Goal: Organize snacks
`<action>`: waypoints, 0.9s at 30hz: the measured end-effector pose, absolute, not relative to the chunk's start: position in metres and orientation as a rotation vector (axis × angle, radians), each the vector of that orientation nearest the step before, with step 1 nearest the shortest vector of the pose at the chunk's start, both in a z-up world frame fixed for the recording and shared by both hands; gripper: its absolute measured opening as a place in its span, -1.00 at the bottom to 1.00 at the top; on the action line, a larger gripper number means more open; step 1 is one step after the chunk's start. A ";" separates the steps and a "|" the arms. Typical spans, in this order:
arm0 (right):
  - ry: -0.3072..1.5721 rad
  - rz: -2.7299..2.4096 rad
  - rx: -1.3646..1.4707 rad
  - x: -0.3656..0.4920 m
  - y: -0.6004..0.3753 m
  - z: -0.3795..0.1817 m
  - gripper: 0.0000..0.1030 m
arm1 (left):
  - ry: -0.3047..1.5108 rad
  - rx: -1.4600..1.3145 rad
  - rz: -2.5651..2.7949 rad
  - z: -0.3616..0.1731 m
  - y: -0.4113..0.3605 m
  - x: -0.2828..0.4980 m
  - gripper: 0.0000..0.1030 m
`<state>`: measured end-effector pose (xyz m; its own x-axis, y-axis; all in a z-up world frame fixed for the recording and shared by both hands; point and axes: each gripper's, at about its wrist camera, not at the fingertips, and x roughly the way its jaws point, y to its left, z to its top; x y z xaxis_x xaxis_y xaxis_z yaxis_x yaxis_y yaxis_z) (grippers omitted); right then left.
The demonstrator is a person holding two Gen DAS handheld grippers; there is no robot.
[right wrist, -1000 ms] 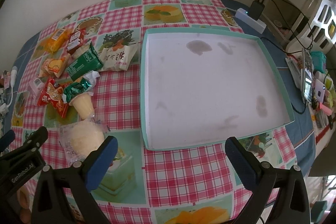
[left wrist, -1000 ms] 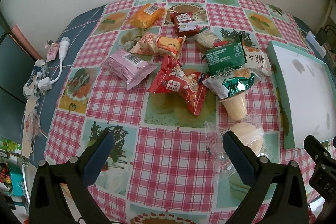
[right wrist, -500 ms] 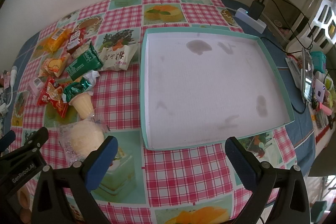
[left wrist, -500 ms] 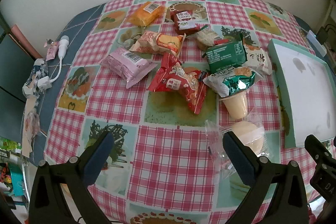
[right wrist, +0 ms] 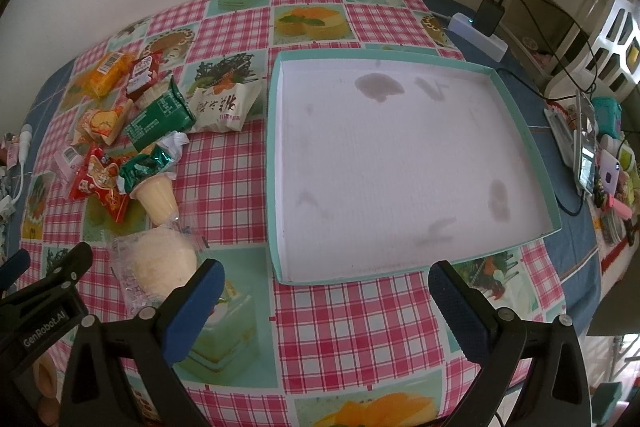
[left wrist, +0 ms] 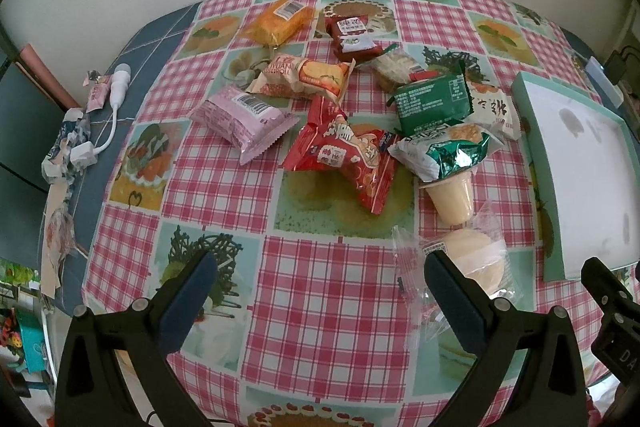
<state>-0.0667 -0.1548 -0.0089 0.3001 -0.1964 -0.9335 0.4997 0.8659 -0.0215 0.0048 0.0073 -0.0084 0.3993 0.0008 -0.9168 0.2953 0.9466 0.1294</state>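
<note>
Both your claws are released and empty; the clear-wrapped bun (left wrist: 476,259) sits lower right in the left view, touching your left gripper (left wrist: 320,291)'s right finger, nearer than the right gripper (right wrist: 326,291), tray (right wrist: 276,163) empty.

Snack packets (left wrist: 344,155) heaped left of tray (right wrist: 276,163), bun (right wrist: 160,263) nearest (tray holds nothing), all on table (right wrist: 352,327)
</note>
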 end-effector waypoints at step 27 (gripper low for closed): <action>1.194 -0.473 0.293 -0.064 -0.154 -0.011 1.00 | 1.169 0.293 -0.202 -0.011 0.005 0.006 1.00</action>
<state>-0.0638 -0.1541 -0.0114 0.2880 -0.1967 -0.9372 0.4991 0.8661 -0.0285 0.0065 0.0049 -0.0113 0.3797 -0.0045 -0.9251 0.3063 0.9442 0.1211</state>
